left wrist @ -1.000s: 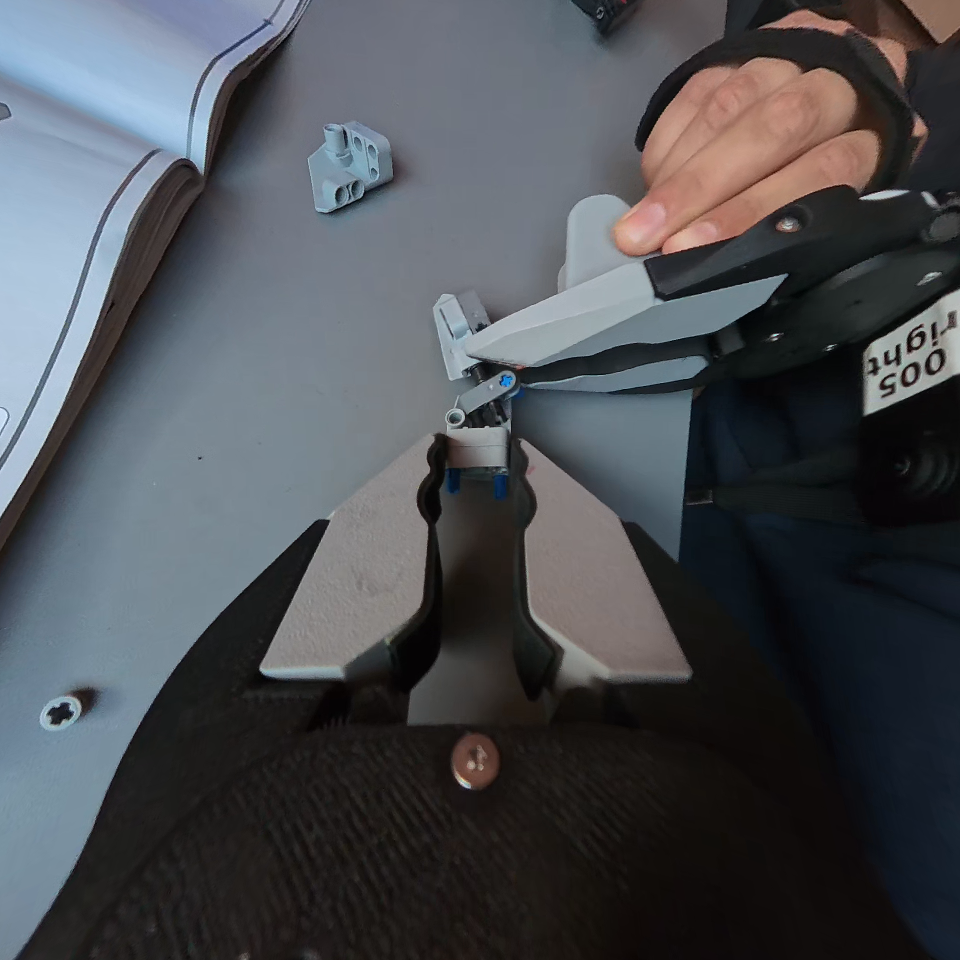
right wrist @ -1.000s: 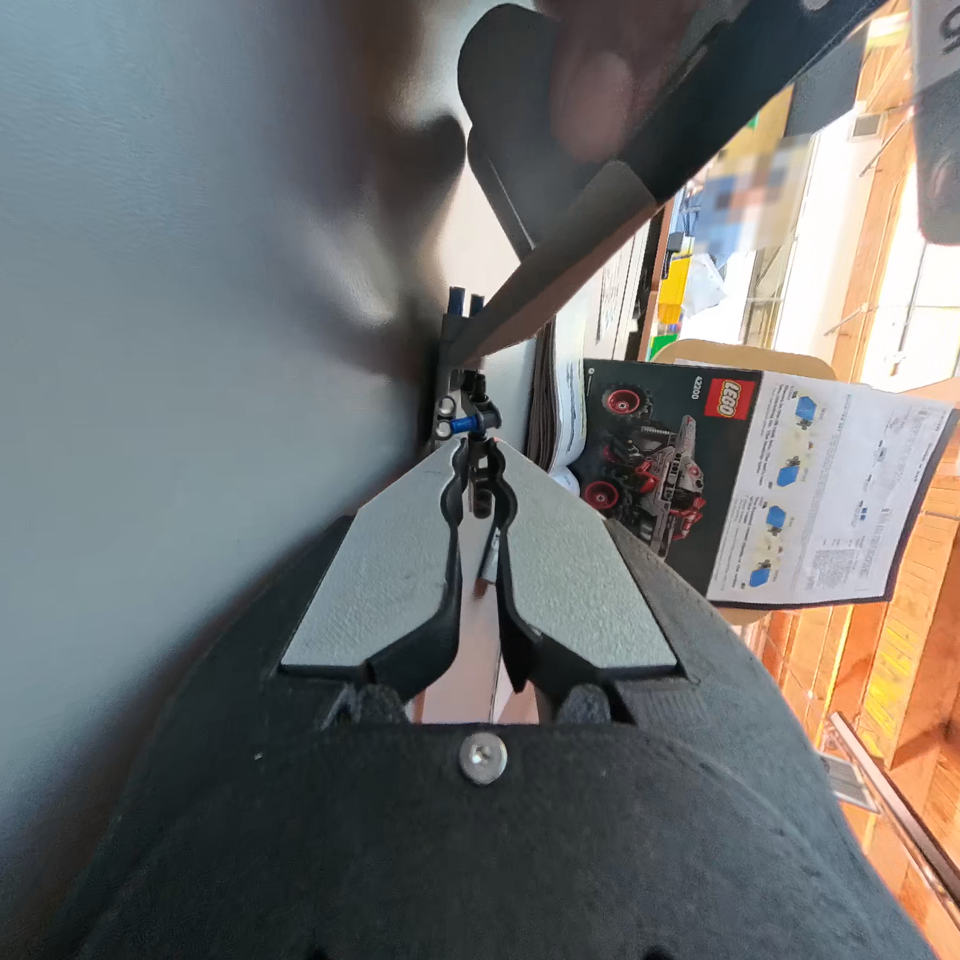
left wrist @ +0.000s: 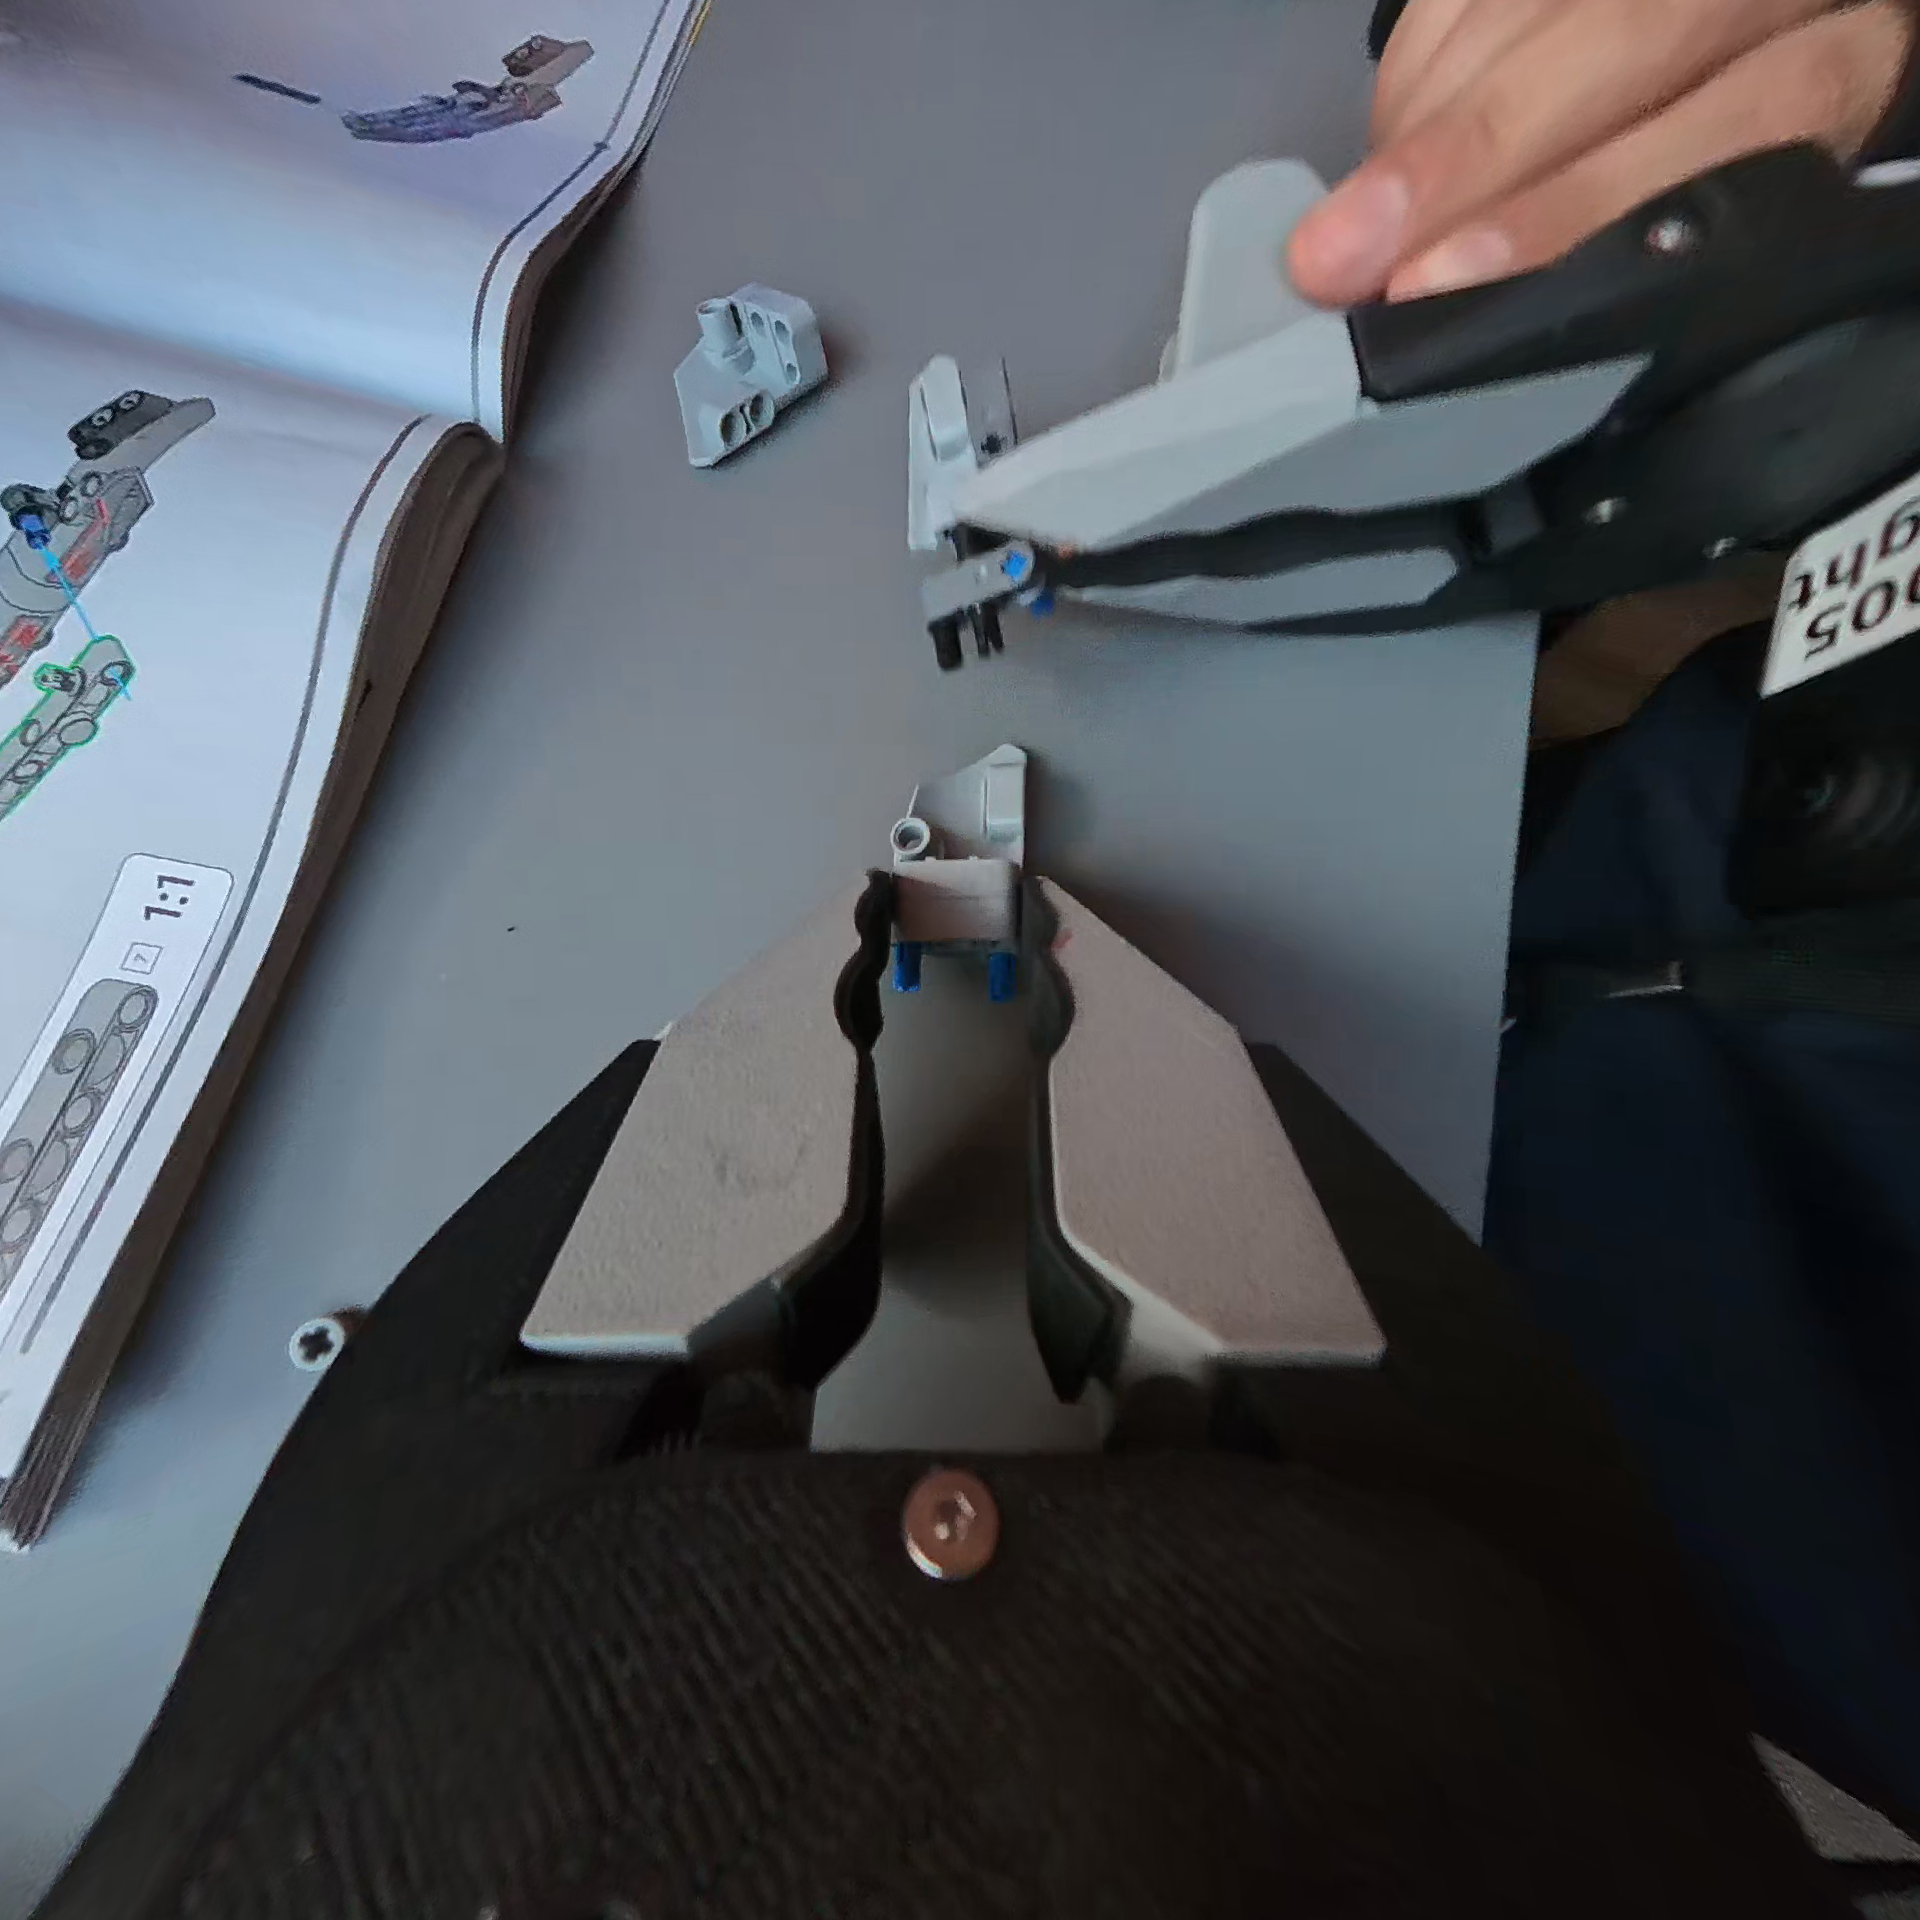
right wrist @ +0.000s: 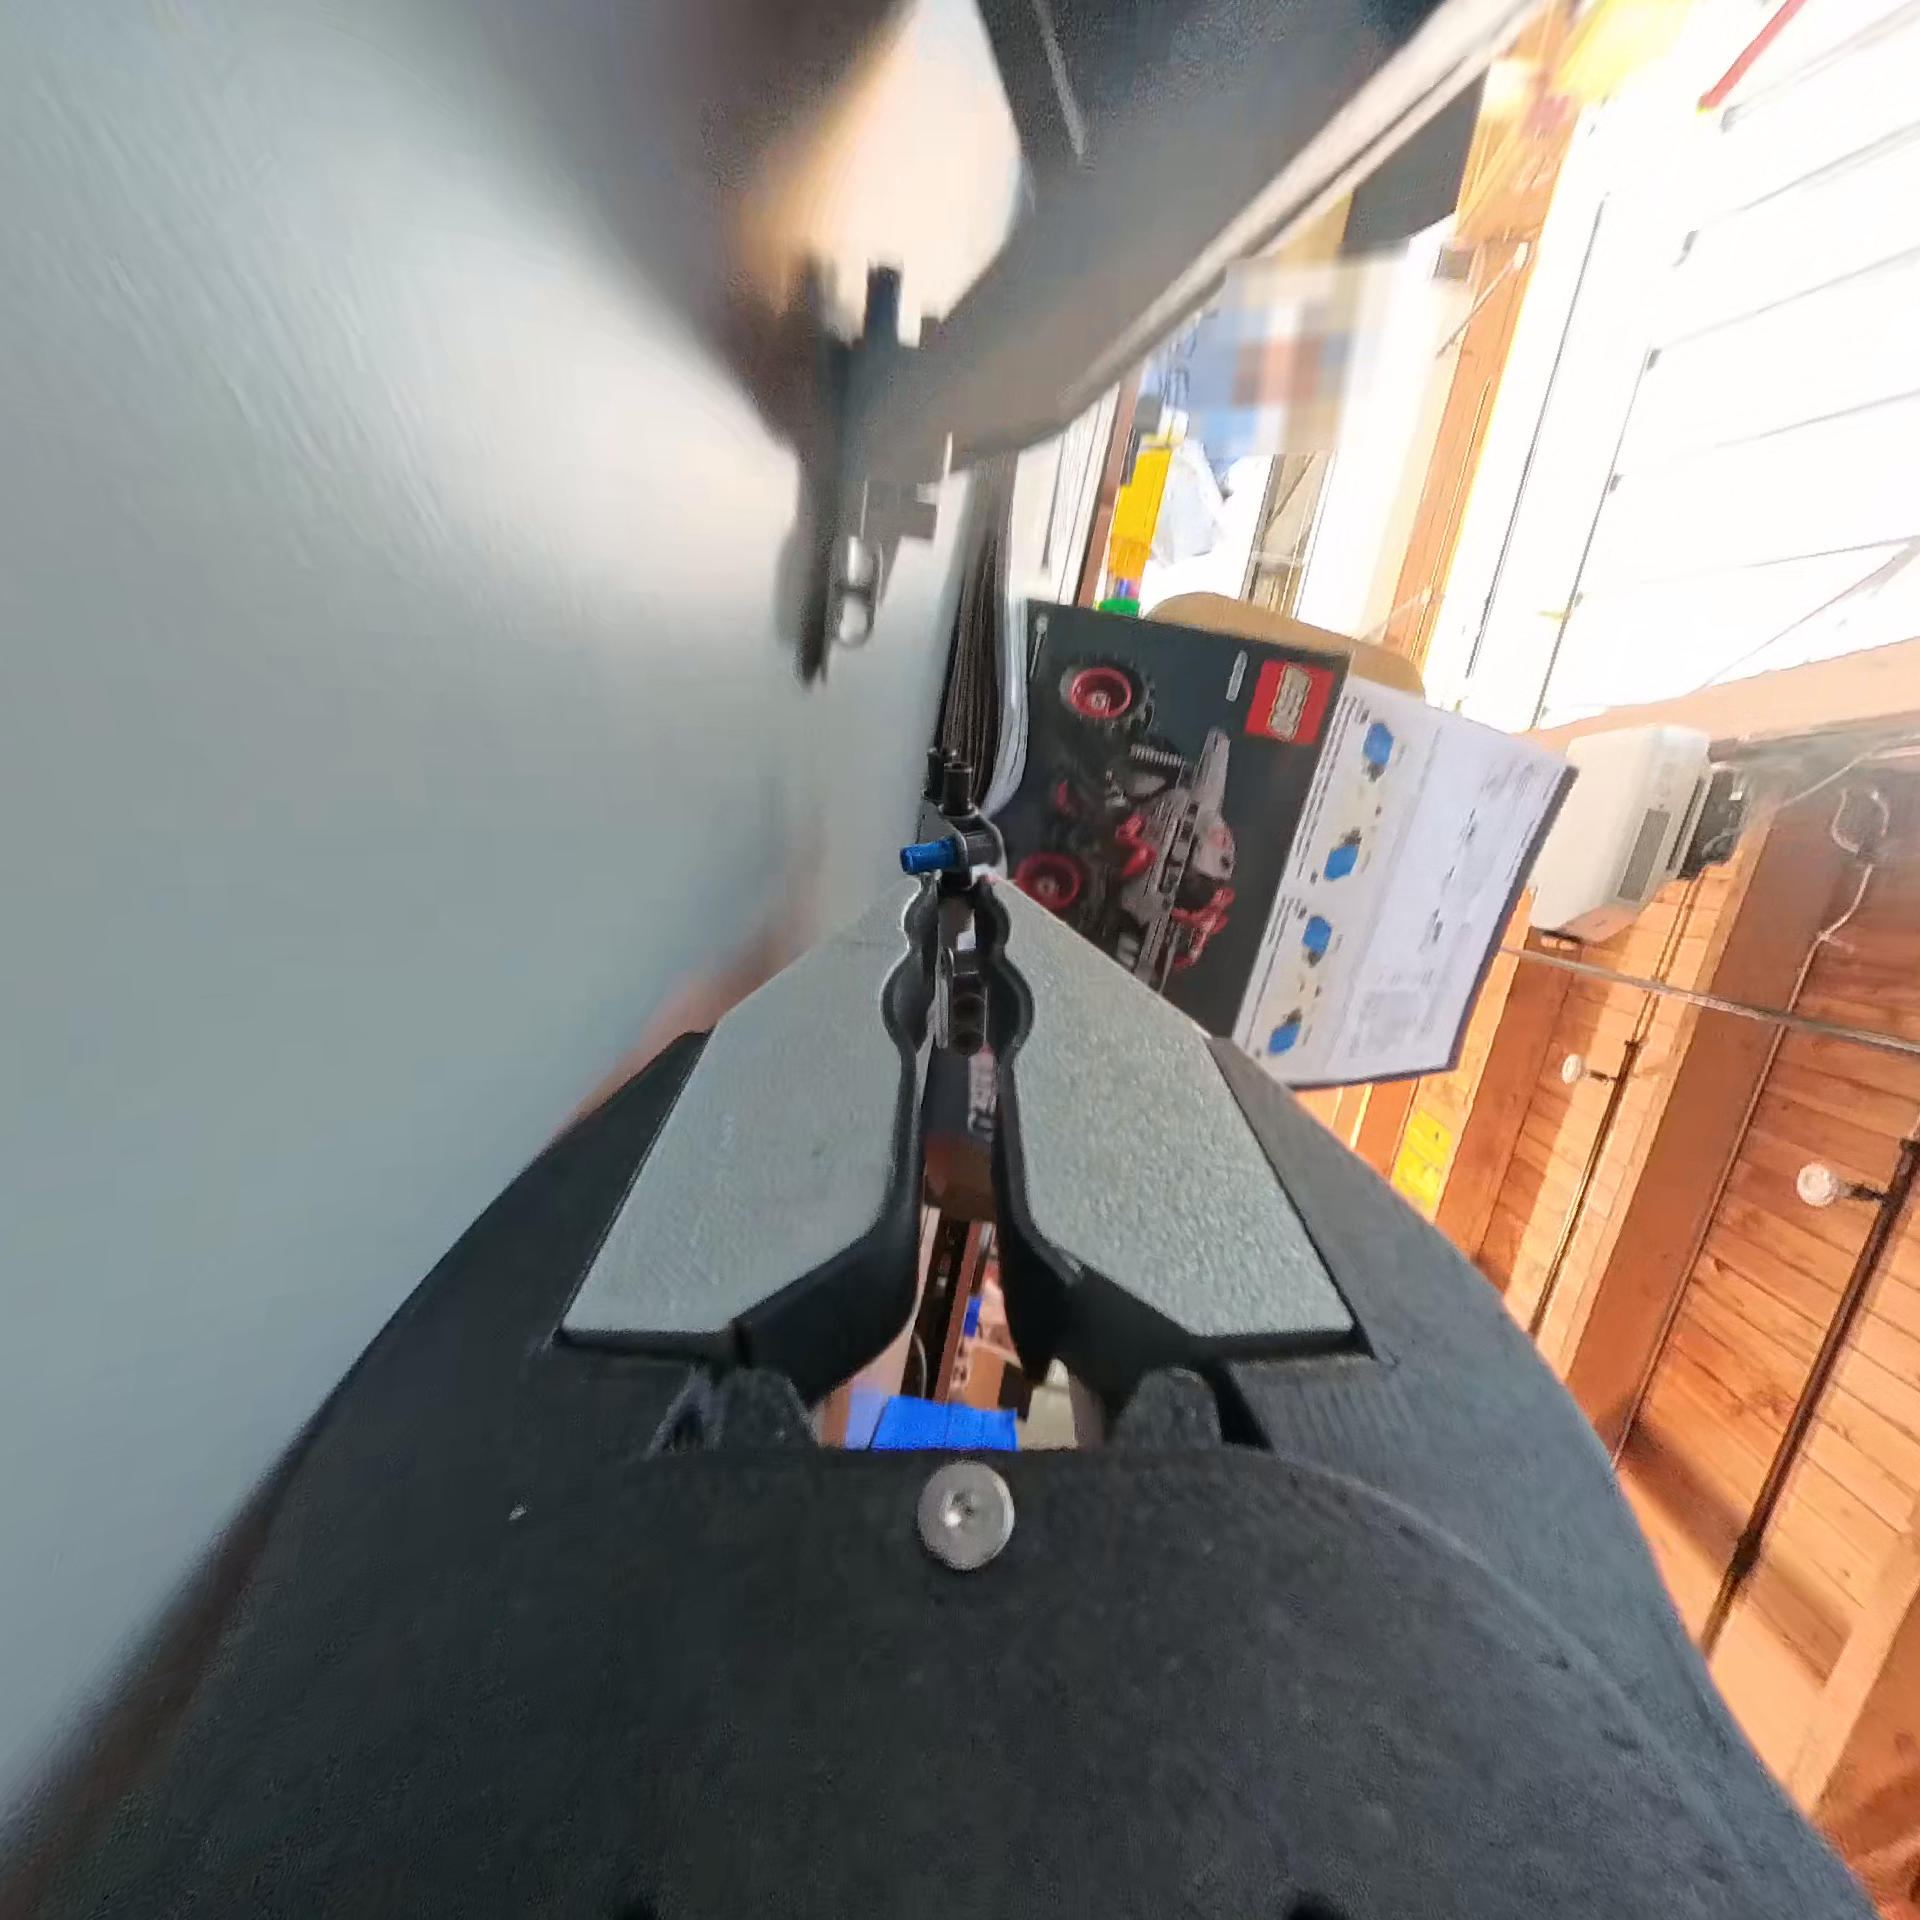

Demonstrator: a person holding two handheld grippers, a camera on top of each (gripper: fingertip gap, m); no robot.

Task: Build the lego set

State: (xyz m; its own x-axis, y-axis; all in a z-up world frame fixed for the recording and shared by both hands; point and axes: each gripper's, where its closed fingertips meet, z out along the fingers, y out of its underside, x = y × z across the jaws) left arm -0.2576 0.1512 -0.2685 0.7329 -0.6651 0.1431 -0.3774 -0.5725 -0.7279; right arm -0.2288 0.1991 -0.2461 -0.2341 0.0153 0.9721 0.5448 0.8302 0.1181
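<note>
The two sub-builds, touching a second ago, have drawn apart; the right gripper [left wrist: 1023, 577] has carried its piece off to the far side. In the left wrist view the left gripper [left wrist: 956, 935] has its jaws closed on a grey block [left wrist: 956, 894] with blue pins; the right one, in a hand [left wrist: 1558, 135], pinches a small grey link [left wrist: 971, 592]; a loose grey bracket [left wrist: 750, 374] lies on the table [left wrist: 644, 748] far left, near the manual [left wrist: 239, 436]. In the right wrist view the right gripper [right wrist: 954, 935] has its jaws nearly closed on that link [right wrist: 961, 831]; the box [right wrist: 1278, 831] stands to the right; the left gripper is a blur.
</note>
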